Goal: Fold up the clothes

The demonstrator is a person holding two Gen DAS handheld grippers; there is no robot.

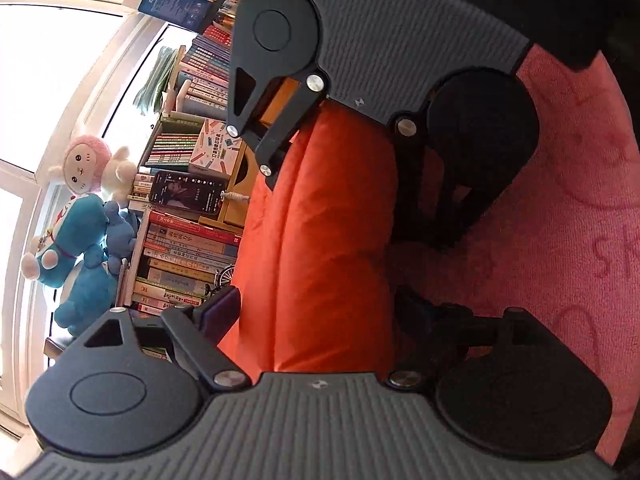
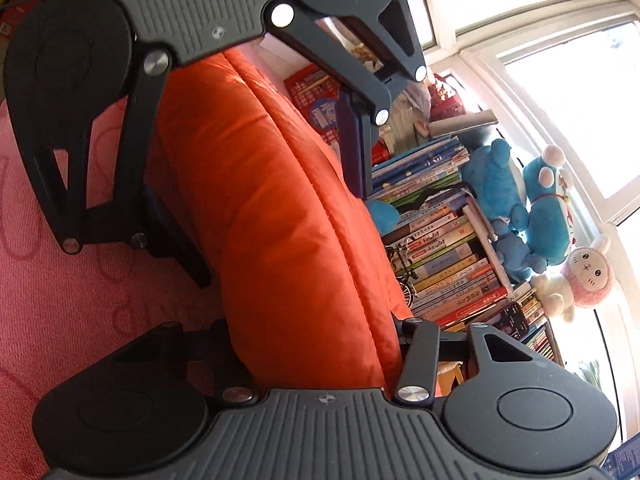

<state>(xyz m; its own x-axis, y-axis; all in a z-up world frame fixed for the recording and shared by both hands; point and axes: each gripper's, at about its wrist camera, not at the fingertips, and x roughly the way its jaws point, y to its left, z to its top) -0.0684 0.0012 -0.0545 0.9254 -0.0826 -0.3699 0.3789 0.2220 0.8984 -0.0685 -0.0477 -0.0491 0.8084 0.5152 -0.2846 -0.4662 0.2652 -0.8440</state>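
An orange padded garment [image 1: 320, 208] runs as a thick folded ridge straight through my left gripper [image 1: 320, 240], whose jaws press on it from both sides. In the right wrist view the same orange garment [image 2: 280, 200] passes between the jaws of my right gripper [image 2: 300, 272], bunched and squeezed there too. The garment rests on a pink towel-like cloth [image 1: 560, 200] that also shows beside it [image 2: 60, 300]. Each gripper is shut on the garment. The rest of the garment is hidden behind the gripper bodies.
Stacks of books [image 1: 180, 252] stand close behind the garment, with a phone [image 1: 188, 194] propped on them. Blue and pink plush toys [image 2: 548, 216] sit by a bright window [image 2: 560, 80]. A small model bicycle [image 2: 404, 276] stands by the books.
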